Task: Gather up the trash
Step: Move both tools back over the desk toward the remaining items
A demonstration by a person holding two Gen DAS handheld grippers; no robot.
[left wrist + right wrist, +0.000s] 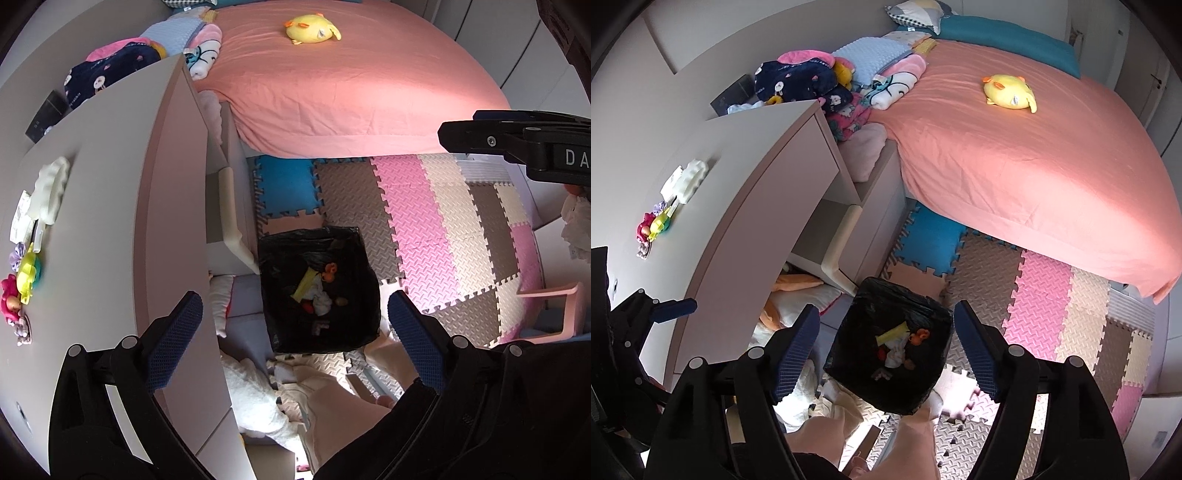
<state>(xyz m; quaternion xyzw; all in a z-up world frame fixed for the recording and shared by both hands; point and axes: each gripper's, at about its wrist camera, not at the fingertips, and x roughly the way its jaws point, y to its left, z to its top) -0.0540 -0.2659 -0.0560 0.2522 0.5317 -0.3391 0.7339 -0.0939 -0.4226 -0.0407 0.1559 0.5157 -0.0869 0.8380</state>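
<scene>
Right wrist: trash bin [849, 354] w/ scraps below, between spread fingers [798, 347].

We are reading only one clear piece of lettering: the white capitals "DA" on the black body of the right gripper [554, 147], which is reaching in at the right edge of the left wrist view, where the frame is cutting off the rest of the word. We are also seeing small pale lettering on the dark blue garment [96, 79] lying beside the bed, but it is showing too small to make out.
</scene>
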